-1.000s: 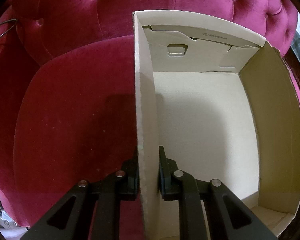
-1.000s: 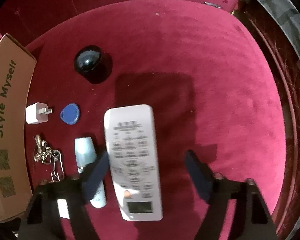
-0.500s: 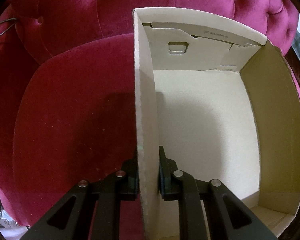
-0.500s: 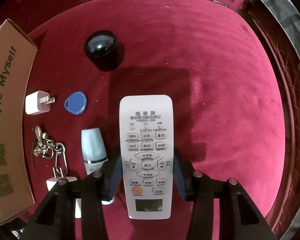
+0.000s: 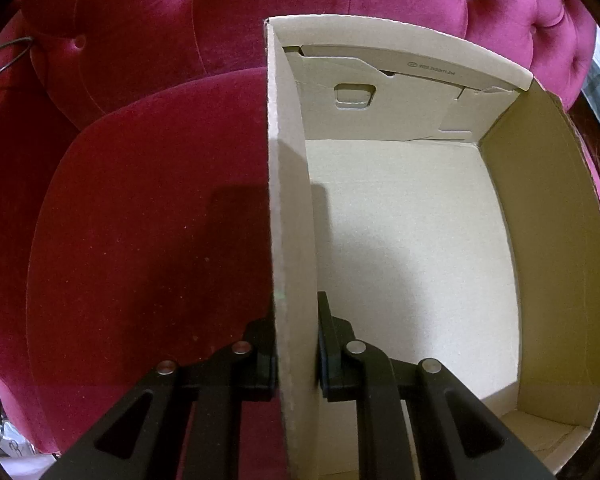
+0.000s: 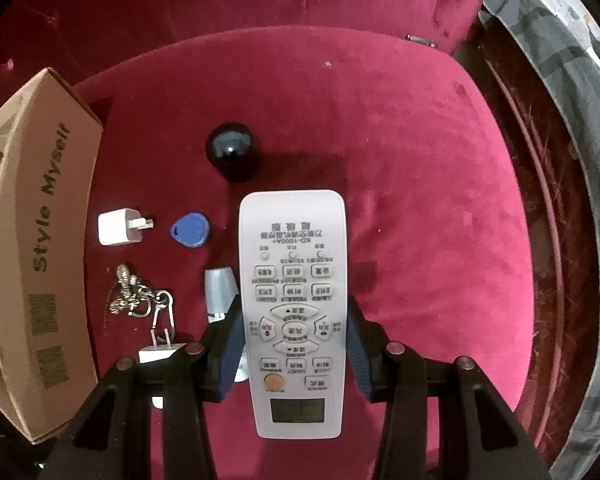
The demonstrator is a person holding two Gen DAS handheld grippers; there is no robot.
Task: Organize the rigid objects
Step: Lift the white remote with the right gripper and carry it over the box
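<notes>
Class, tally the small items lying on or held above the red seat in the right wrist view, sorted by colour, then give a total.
White: 3 (remote, charger plug, second plug)
Blue: 1 (key fob)
Black: 1 (ball)
Metal: 1 (keyring)
Pale grey-blue: 1 (small bottle)
Total: 7

Crimson velvet sofa cushion [image 6: 420, 200] under it all. White remote control [image 6: 292, 280] with one orange button, glossy black ball [image 6: 231, 150], blue key fob [image 6: 190, 231], white charger plug [image 6: 118, 227], pale blue-grey tube [image 6: 219, 290]. Tan cardboard box [image 5: 540, 240], dark "Style Myself" lettering outside, cream inside.
</notes>
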